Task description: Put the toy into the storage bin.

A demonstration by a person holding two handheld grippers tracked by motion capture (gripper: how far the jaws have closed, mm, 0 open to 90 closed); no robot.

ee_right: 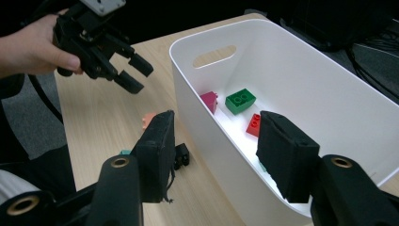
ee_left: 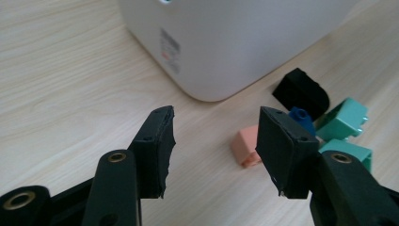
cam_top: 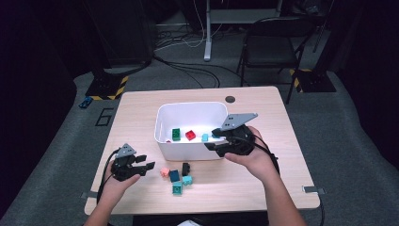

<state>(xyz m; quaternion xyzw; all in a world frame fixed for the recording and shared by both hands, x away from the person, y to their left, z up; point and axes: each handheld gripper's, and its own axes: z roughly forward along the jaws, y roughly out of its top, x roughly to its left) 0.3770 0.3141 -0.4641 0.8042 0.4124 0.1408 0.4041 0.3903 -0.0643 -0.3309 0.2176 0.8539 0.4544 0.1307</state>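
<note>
A white bin [cam_top: 162, 113] stands mid-table and holds a green brick [cam_top: 176, 134], a red brick [cam_top: 190, 135] and a light blue one [cam_top: 205, 137]. In front of it lie a salmon brick [cam_top: 164, 172], a dark blue brick [cam_top: 174, 175], a black brick [cam_top: 186, 167] and two teal bricks [cam_top: 187, 180]. My left gripper [cam_top: 147, 162] hovers left of this cluster, open and empty; the salmon brick [ee_left: 244, 146] lies just beyond its right jaw. My right gripper [cam_top: 211, 140] is open over the bin's front right corner, nothing between its jaws [ee_right: 216, 117].
In the right gripper view a magenta brick [ee_right: 209, 101] lies against the bin's near wall [ee_right: 301, 70], beside the green brick [ee_right: 240, 100]. A dark round cap [cam_top: 230, 99] sits near the table's far edge. A folding chair [cam_top: 275, 42] and cables stand beyond.
</note>
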